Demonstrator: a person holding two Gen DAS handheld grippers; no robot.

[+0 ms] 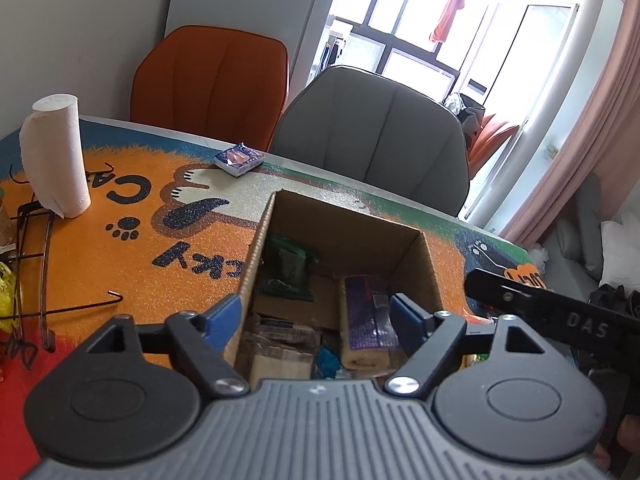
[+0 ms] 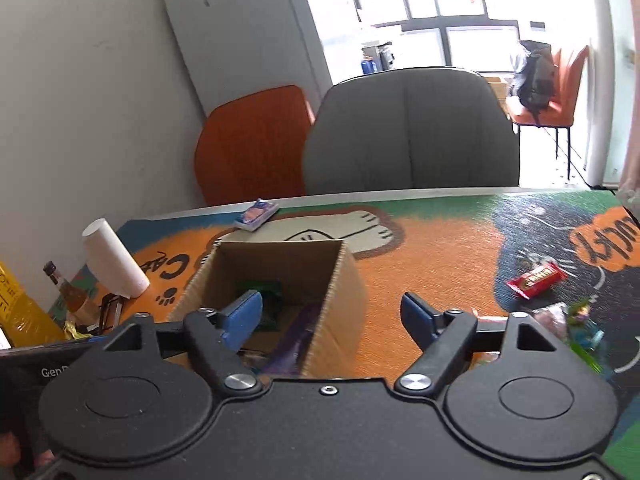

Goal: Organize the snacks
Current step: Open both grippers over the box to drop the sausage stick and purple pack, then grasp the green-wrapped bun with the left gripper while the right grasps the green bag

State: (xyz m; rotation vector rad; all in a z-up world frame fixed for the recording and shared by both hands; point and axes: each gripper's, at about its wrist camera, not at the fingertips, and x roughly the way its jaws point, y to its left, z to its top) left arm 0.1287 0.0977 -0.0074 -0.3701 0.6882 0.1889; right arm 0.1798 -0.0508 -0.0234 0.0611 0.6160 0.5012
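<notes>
table under a cartoon cat mat carries everything you are working with, and the cardboard box is your landmark on it. beyond the box, past the table edge, stand a grey chair and an orange chair. left of the box a white paper roll stands upright, well apart from it. your left gripper hangs over the near end of the box with its blue pads spread wide and nothing between them; below them, inside the box, lie a purple snack pack, a dark green packet toward the far left corner, and a few more wrappers at the near end that are too cluttered to name. your right gripper sits at the box's right wall, jaws also apart and empty, one pad over the box interior and the other out over the mat. a small blue packet lies beyond the box near the far table edge. a red snack bar lies well to the right of the box, with more small wrappers just nearer you than it.
</notes>
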